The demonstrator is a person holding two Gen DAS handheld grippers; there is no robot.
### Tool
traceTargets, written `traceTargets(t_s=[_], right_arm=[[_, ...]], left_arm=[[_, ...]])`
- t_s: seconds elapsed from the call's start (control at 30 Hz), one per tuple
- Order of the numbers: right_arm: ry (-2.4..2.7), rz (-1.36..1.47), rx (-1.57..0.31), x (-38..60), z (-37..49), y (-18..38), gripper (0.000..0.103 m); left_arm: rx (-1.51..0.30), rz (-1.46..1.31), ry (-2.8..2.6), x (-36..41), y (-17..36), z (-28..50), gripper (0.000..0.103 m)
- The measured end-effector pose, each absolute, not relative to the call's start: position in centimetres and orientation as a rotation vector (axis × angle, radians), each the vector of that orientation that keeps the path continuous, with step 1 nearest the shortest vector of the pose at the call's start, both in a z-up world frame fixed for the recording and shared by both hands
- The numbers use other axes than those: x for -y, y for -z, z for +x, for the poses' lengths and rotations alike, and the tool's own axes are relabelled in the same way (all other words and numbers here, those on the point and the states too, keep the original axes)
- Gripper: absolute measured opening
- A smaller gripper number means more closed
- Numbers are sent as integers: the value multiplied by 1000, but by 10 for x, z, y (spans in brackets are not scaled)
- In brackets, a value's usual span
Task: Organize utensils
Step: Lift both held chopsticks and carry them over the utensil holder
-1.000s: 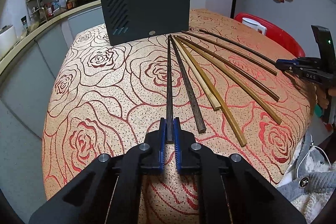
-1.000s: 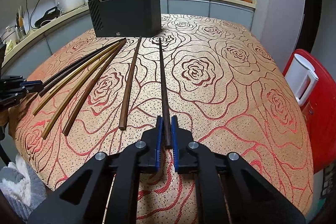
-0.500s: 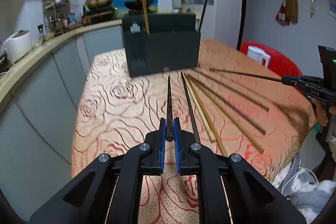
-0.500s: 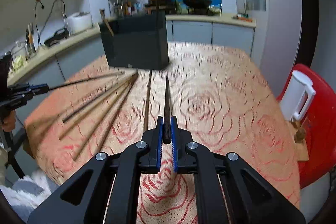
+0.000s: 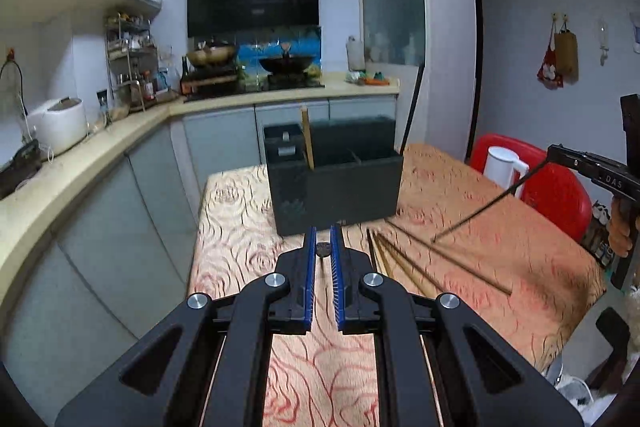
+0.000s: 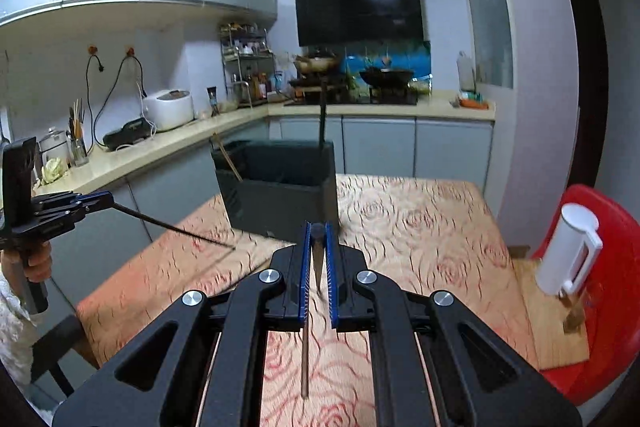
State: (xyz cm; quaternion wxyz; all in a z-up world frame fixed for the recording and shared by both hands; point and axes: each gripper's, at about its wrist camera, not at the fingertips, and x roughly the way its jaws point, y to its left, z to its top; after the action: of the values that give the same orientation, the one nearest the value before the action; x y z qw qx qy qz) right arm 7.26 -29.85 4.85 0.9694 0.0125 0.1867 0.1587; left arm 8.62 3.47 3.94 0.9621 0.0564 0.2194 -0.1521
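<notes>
Chopsticks are being lifted off the table, one in each gripper

From the left wrist view, the left gripper [image 5: 323, 247] is squeezed tight on the end of a dark chopstick [image 5: 323, 250], which points straight away, so only its round end shows. Far ahead stands the black holder box [image 5: 344, 187] on the rose tablecloth [image 5: 240, 219]. A few more chopsticks [image 5: 404, 263] lie on the cloth, near the box on the right. At the right edge, the right gripper [image 5: 554, 153] holds its own thin dark stick [image 5: 488, 205]

From the right wrist view, the right gripper is shut on that stick, seen end-on. The left gripper shows at the left edge with its stick slanting down

To do this well, I think each hand should carry its stick over the box, tip it point down, aim at an open slot, and only let go once the tip is inside. Keep the two sticks apart so they do not bump
</notes>
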Motion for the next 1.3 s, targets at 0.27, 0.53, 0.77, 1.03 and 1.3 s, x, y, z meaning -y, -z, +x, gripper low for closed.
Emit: traceTargets(t_s=[0.27,0.53,0.77,1.03,1.3], right_arm=[[-332,16,-339,288,92,-72,8],[-323,21,-370,285,119,-85,8],[-336,34,-369,278,138,-104,8],[-369,36,-314,268,146,-144,8],[-379,4,-275,249,156,-178,8]], left_arm=[[-418,127,312,-29,-64,111,7],[-425,121,317,-27,-75,131,7],[-450,107,319,-29,-85,150,7],[-452,115,342,-26,-116,165,7],[-395,131,376,-10,-160,169,7]])
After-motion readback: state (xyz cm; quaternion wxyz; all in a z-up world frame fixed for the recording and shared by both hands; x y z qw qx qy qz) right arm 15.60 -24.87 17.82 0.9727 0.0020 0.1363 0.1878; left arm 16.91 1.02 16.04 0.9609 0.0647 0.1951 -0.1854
